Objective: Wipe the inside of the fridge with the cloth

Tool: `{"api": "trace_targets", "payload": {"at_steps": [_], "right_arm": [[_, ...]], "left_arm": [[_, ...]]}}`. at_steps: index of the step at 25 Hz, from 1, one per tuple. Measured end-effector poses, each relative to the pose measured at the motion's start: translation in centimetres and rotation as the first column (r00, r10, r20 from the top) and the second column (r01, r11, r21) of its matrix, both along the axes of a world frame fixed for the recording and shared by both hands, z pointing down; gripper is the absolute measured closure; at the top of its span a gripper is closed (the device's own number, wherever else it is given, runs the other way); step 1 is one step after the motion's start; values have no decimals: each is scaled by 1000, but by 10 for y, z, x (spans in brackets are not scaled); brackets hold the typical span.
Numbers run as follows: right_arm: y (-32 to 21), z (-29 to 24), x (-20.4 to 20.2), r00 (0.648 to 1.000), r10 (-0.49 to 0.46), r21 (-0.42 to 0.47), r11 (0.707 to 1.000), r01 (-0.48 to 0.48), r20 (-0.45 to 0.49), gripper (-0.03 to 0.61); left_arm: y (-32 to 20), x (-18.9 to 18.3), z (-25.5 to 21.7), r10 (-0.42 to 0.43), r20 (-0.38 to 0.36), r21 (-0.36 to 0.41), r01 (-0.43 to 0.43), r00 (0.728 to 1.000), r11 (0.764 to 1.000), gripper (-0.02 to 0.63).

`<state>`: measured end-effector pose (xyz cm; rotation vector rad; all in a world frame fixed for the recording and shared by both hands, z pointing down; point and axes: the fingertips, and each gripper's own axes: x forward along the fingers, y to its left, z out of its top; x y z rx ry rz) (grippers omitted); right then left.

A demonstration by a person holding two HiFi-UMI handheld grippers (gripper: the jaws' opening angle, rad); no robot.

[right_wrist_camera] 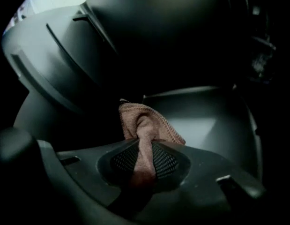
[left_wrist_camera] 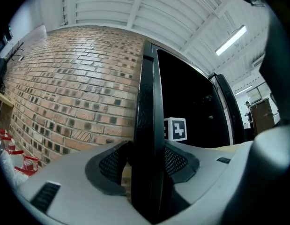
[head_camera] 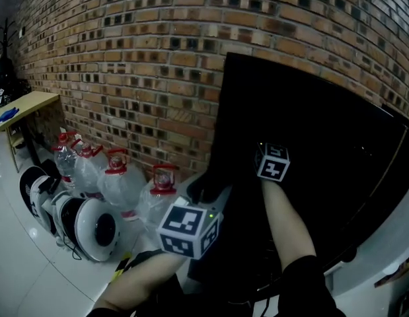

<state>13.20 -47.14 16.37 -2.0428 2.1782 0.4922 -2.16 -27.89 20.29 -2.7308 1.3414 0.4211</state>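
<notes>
A tall black fridge (head_camera: 323, 137) stands against the brick wall. My left gripper (left_wrist_camera: 145, 165) is shut on the thin edge of the black fridge door (left_wrist_camera: 147, 93), with a pad pressed against each side. In the head view its marker cube (head_camera: 189, 232) sits low at the centre. My right gripper (right_wrist_camera: 145, 161) reaches into the dark fridge and is shut on a brown cloth (right_wrist_camera: 147, 123), which bunches up beyond the jaws near a grey inner wall (right_wrist_camera: 205, 121). The right gripper's marker cube (head_camera: 273, 162) shows against the dark opening.
Several water jugs with red caps (head_camera: 118, 177) stand on the floor along the brick wall (head_camera: 125, 58), left of the fridge. Round white and black objects (head_camera: 92, 226) lie in front of them. A wooden table (head_camera: 26, 104) stands at the far left.
</notes>
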Motion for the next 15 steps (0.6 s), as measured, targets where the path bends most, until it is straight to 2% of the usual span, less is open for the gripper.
{"api": "trace_targets", "payload": {"at_steps": [3,7,10,15], "right_arm": [[-11,8,-17,1000,-16,-28,999,16,12,505],[-27,23,-23,999,-18,-36,999,17,-29,505],[-27,19,-19,996,-20,-13,1000,19,-87,505],[-21,12,6,998,5,0,1000,-5,-70,505]], "left_arm": [[0,1,-1,9,4,1,-9,1000,1000,403],[0,1,-1,13,8,6,-13,1000,1000,402],[0,0,-1,18,4,13,-18,1000,1000,397],[-2,-2,0,9,-15,18,-9,1000,1000,396]]}}
